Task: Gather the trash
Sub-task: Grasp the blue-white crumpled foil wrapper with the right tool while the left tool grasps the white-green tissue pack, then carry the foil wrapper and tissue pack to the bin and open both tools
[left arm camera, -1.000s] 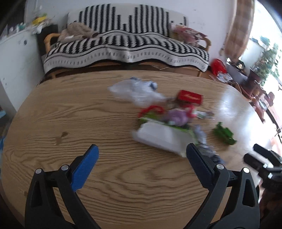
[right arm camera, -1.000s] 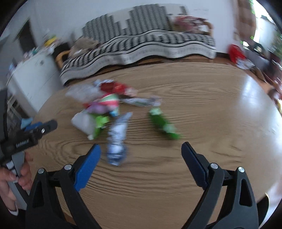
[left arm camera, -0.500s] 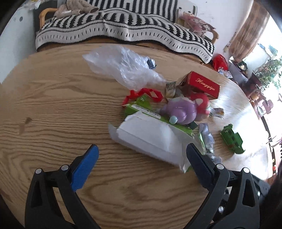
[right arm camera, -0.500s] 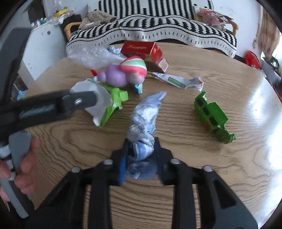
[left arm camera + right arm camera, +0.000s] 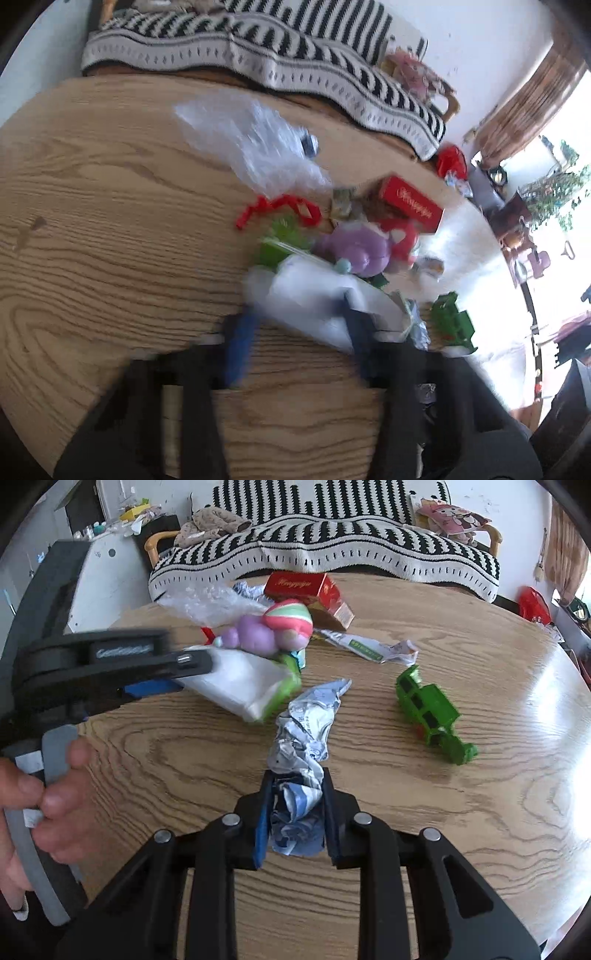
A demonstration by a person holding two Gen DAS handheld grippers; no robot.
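right tongs: my right gripper (image 5: 295,812) is pinching the near end of the crumpled blue-white wrapper (image 5: 306,734), as half a second ago; a second ago its jaws stood wide.
left tongs: my left gripper (image 5: 295,332), spread wide half a second ago, is closing on the white-and-green packet (image 5: 314,299); blur hides whether the pads press.
my hand (image 5: 44,797): on the left handle.
table (image 5: 443,849): oak grain; green toy train (image 5: 428,716), purple plush (image 5: 258,635), red box (image 5: 306,590), clear bag (image 5: 251,147).
room: striped sofa throw (image 5: 332,554) behind.
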